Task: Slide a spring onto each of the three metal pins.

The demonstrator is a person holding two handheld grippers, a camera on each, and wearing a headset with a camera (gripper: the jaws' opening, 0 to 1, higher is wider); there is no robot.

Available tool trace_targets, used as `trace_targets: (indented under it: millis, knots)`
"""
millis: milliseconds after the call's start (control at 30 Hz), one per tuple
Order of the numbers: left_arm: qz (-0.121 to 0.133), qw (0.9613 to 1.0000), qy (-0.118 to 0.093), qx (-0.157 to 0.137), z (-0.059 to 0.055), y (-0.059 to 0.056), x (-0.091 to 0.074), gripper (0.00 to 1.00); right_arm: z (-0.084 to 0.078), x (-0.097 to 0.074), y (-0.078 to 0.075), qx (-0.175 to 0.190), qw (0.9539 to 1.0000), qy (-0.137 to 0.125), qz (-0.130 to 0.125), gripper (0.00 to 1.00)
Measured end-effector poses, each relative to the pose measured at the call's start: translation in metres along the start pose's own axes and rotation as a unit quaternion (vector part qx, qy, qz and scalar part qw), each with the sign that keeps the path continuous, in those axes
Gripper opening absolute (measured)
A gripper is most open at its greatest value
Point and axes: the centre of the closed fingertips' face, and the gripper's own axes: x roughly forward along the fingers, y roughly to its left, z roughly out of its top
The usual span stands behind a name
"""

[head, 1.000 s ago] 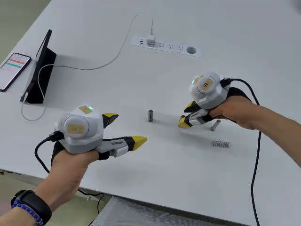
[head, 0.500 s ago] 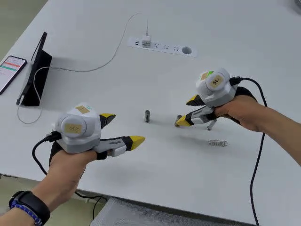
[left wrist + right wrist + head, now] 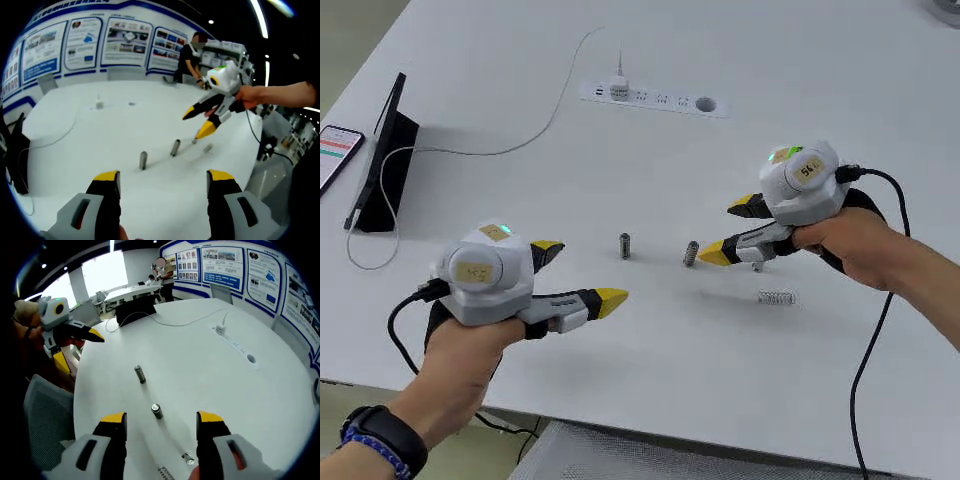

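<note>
head view: above, looking down | gripper views: low, facing each other | shared: pin (image 3: 625, 245)

My left gripper (image 3: 588, 271) and right gripper (image 3: 724, 232) both read pale grey-white bodies, black jaws tipped yellow, tan sticker and green light on top, with a black cable (image 3: 869, 330) off the right one. Ahead of my left jaws I get a plain white table (image 3: 650, 380), a left-hand pin (image 3: 625, 245) and right-hand pin (image 3: 691, 253) both dull grey-silver, and just beside the right jaws a brighter silver spring (image 3: 776, 297). Far beyond both jaws: white power strip (image 3: 655, 99), white cord (image 3: 548, 118), black stand (image 3: 388, 150), phone (image 3: 334, 154) screen with red and green bands; behind my left jaws a blue-and-black wristband (image 3: 378, 436).
</note>
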Motion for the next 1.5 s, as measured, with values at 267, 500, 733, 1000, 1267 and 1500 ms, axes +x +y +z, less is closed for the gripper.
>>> trace_targets:
  millis: [267, 500, 733, 1000, 1267, 1500]
  knots:
    - [-0.003, 1.0000, 0.001, 0.002, 0.002, 0.000, 0.003, 0.72, -0.005, -0.017, -0.003, 0.025, 0.9992, -0.026, -0.016, 0.61]
    - [-0.006, 1.0000, 0.001, 0.004, 0.004, -0.001, 0.006, 0.72, -0.014, -0.028, -0.004, 0.057, 0.9969, -0.046, -0.030, 0.65]
    - [-0.010, 0.9999, 0.004, 0.008, 0.004, -0.004, 0.008, 0.72, -0.026, -0.040, 0.001, 0.081, 0.9944, -0.055, -0.039, 0.67]
    - [-0.012, 0.9999, 0.004, 0.010, 0.009, -0.004, 0.011, 0.73, -0.038, -0.049, 0.006, 0.092, 0.9928, -0.061, -0.046, 0.72]
    - [-0.015, 0.9998, 0.006, 0.014, 0.010, -0.006, 0.013, 0.73, -0.048, -0.060, 0.012, 0.107, 0.9899, -0.072, -0.058, 0.74]
    - [-0.021, 0.9996, 0.008, 0.017, 0.011, -0.014, 0.018, 0.73, -0.064, -0.070, 0.017, 0.123, 0.9872, -0.076, -0.068, 0.76]
